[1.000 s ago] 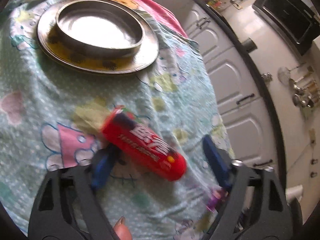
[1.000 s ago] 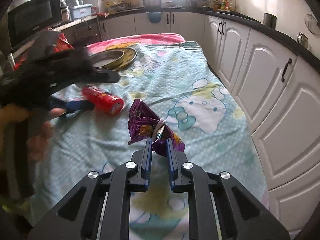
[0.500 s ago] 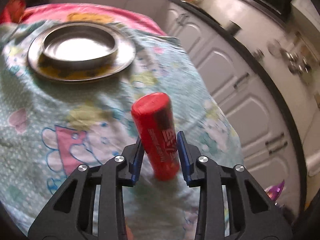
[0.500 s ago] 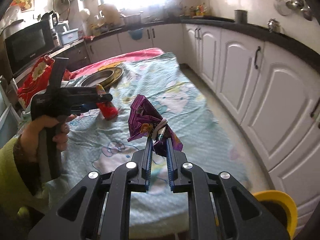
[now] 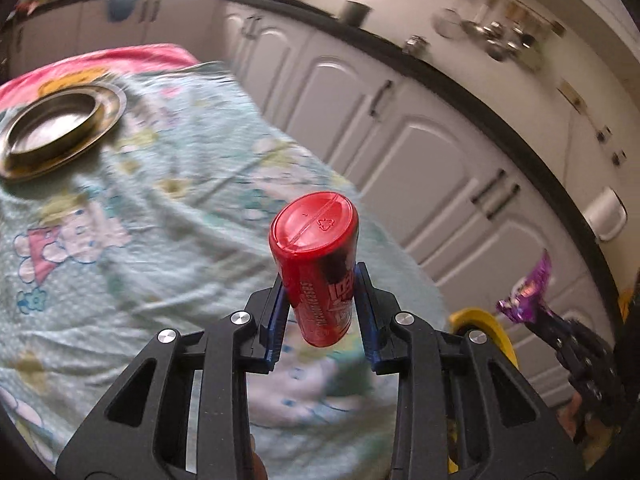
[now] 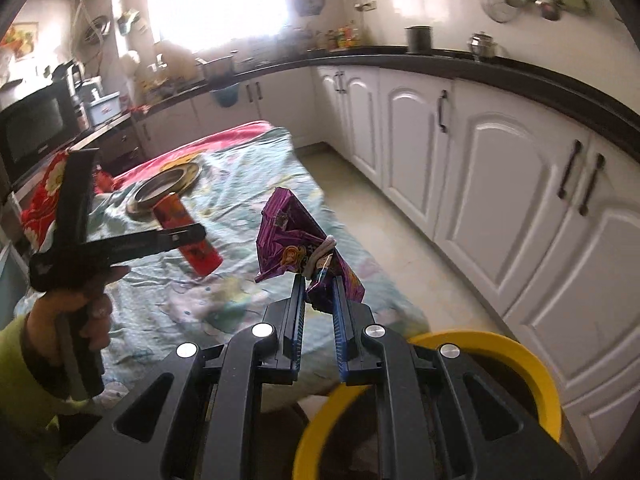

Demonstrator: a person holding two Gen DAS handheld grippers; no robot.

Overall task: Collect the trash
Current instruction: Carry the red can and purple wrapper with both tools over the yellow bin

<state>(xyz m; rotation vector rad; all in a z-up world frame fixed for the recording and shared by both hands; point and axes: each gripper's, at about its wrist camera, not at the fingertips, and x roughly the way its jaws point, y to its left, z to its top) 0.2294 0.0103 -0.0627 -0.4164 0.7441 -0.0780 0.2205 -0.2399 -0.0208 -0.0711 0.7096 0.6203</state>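
While held above the table, left claw (image 5: 320, 312) pinching red tube (image 5: 316, 264), right claw (image 6: 318, 312) pinching purple wrapper (image 6: 296, 240).

We see a red tube (image 5: 316, 264) with white lettering and a shiny purple wrapper (image 6: 298, 248). The table (image 5: 168, 216) wears a mint cartoon-print cloth; the bin (image 6: 516, 356) rim is yellow.

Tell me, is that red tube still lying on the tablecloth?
No, the red tube is clamped between the left gripper fingers and held up in the air above the tablecloth.
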